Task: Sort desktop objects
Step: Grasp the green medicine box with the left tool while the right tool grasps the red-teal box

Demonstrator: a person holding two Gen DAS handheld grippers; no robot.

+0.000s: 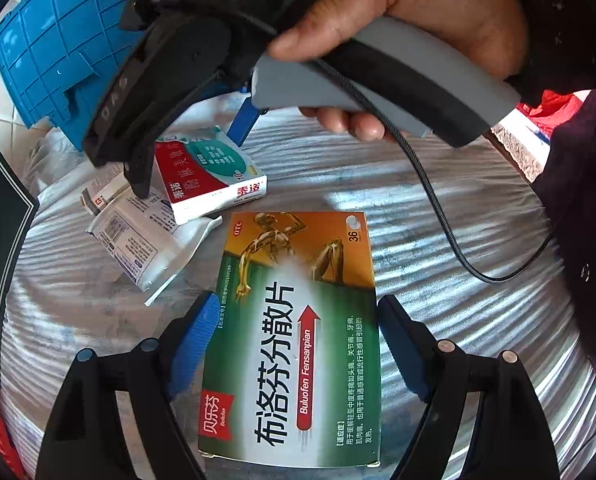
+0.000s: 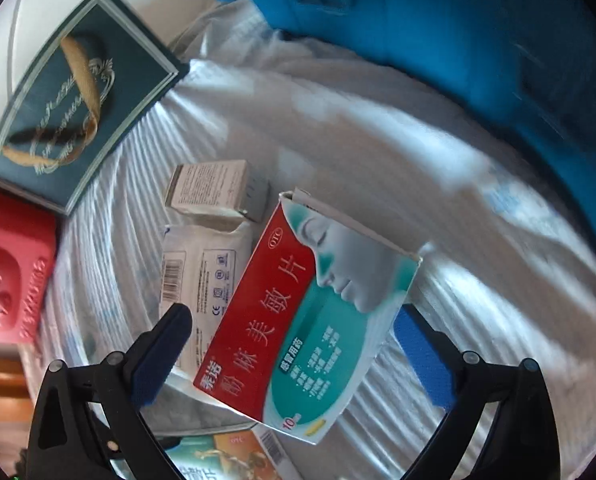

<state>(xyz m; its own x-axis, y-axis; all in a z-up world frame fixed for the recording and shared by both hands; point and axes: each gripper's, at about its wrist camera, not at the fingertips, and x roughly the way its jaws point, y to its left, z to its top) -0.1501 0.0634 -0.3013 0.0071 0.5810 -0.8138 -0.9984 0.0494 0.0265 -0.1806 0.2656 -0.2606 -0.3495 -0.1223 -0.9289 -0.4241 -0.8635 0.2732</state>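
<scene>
Glossy flat cardboard box between parted tongs

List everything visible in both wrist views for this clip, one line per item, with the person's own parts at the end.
Green box: 1, green and gold, flat on the table between the left fingers.
Red box: 1, red and teal, between the right fingers, lying partly on the pouch.
Pouch: 1, white, left of the red box.
Small carton: 1, grey-white, beyond the pouch.
Dark book: 1, dark green, far left.
Pink case: 1, pink, below the book.
Blue crate: 1, blue, table's far edge.
Tablecloth: 1, white, ribbed.
Left hand-held gripper: 1, black, blue pads, open.
Right hand-held gripper: 1, same, open.
Hand: 1, gripping the right handle.
</scene>
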